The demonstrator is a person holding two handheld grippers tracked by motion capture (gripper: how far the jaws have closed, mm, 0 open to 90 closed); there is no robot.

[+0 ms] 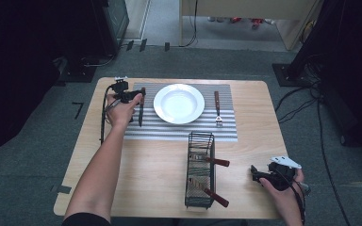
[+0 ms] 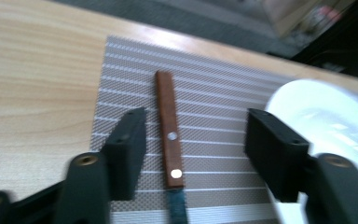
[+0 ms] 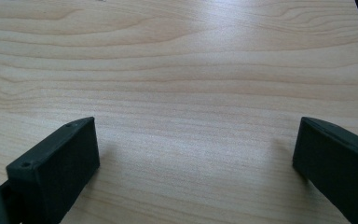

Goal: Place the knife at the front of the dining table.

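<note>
Our right gripper (image 1: 256,172) rests at the table's (image 1: 160,188) five o'clock, jaws wide apart over bare wood. Beyond the basket (image 1: 200,169), our left gripper (image 1: 139,96) hovers at the plate's (image 1: 179,103) nine o'clock, jaws apart, the knife (image 2: 170,140) lying untouched between them on the mat (image 2: 223,112).

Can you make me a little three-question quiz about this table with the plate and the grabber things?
1. True or false: the wooden-handled knife lies on the striped grey placemat.
2. What lies right of the round white plate? A) spoon B) wooden-handled fork C) cup
3. Fill in: two more wooden handles stick out of the black wire ______.

Key:
1. True; it lies untouched between the left hand-held gripper's open jaws.
2. B
3. basket
</note>
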